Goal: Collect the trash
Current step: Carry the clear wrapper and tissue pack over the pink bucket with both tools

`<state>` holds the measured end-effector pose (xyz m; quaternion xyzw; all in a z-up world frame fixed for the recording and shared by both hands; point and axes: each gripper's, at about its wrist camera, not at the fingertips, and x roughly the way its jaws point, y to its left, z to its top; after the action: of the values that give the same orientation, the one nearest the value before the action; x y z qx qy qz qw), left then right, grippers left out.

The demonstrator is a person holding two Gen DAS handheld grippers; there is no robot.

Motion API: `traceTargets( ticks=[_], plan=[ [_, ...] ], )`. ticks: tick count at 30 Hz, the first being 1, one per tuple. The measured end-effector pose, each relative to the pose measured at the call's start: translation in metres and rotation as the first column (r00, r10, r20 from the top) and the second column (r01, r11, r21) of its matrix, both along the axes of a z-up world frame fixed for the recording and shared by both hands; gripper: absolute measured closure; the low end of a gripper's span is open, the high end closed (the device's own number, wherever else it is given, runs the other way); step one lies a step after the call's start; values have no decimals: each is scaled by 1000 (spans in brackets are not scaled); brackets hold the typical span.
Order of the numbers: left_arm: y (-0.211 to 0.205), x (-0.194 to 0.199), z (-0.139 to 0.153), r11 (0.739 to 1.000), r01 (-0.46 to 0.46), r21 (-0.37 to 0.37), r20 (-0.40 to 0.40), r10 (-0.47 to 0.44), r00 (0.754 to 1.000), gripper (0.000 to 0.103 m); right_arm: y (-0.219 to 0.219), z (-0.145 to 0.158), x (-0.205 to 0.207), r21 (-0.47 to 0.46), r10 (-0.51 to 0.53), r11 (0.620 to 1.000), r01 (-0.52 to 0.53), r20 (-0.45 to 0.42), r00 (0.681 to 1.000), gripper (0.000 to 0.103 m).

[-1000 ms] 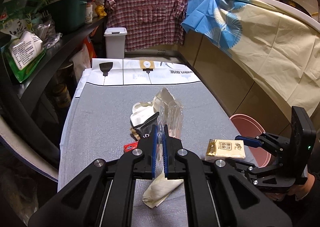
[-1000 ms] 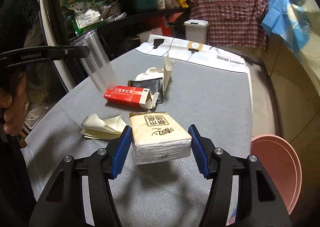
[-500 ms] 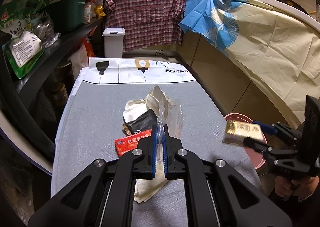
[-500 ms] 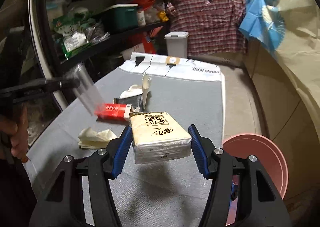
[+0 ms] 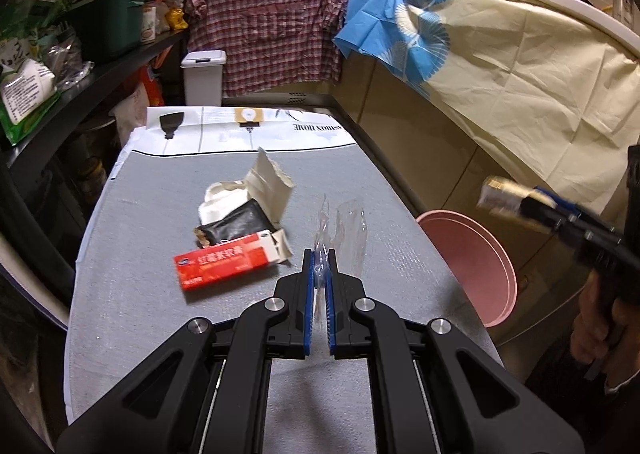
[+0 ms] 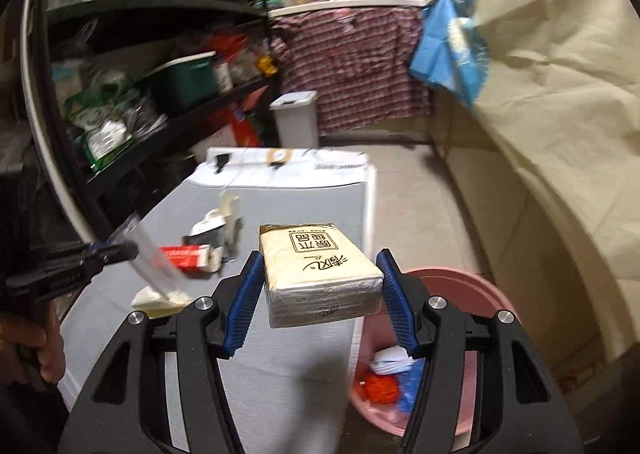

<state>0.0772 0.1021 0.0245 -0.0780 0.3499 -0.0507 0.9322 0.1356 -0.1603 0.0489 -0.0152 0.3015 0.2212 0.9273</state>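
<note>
Right gripper (image 6: 318, 296) clamped on a pack of tissues (image 6: 320, 274), jaws roughly half open with both blue pads pressed to its short ends; pack held in the air between the grey surface (image 6: 280, 210) and the pink basin (image 6: 472, 294) on the floor beside it. Best carried fully over the basin's open mouth, past the near rim, and lowered before release, so no bounce off the edge. Basin already holding red, white and blue scraps.

Left gripper (image 5: 319, 278) nearly shut, pinching a clear plastic wrapper (image 5: 344, 234) above the surface. Light and floppy by the look, so worth releasing low inside the basin. Left on the surface: red carton (image 5: 224, 260), black pouch (image 5: 236, 224), torn cream bag (image 5: 268, 186), folded napkin (image 6: 160, 300).
</note>
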Motion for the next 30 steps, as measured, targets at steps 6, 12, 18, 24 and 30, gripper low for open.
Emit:
traceTargets(
  ticks=[6, 12, 18, 24, 30],
  plan=[
    [-27, 10, 8, 999, 42, 11, -7, -41, 999, 98, -57, 13, 5, 28, -126, 992, 125, 16, 992, 45],
    [-64, 23, 16, 995, 100, -9, 2, -100, 995, 98, -97, 7, 16, 72, -233, 970, 233, -19, 972, 45],
    [-100, 39, 19, 990, 141, -28, 13, -141, 990, 98, -106, 0, 20, 52, -277, 960, 276, -4, 961, 45],
    [-127, 54, 20, 984, 173, -35, 16, -173, 985, 98, -121, -9, 33, 73, -321, 944, 323, -35, 946, 45],
    [-148, 73, 8, 978, 201, -60, -15, -202, 979, 98, -125, -15, 40, 70, -333, 939, 336, -48, 942, 45]
  ],
)
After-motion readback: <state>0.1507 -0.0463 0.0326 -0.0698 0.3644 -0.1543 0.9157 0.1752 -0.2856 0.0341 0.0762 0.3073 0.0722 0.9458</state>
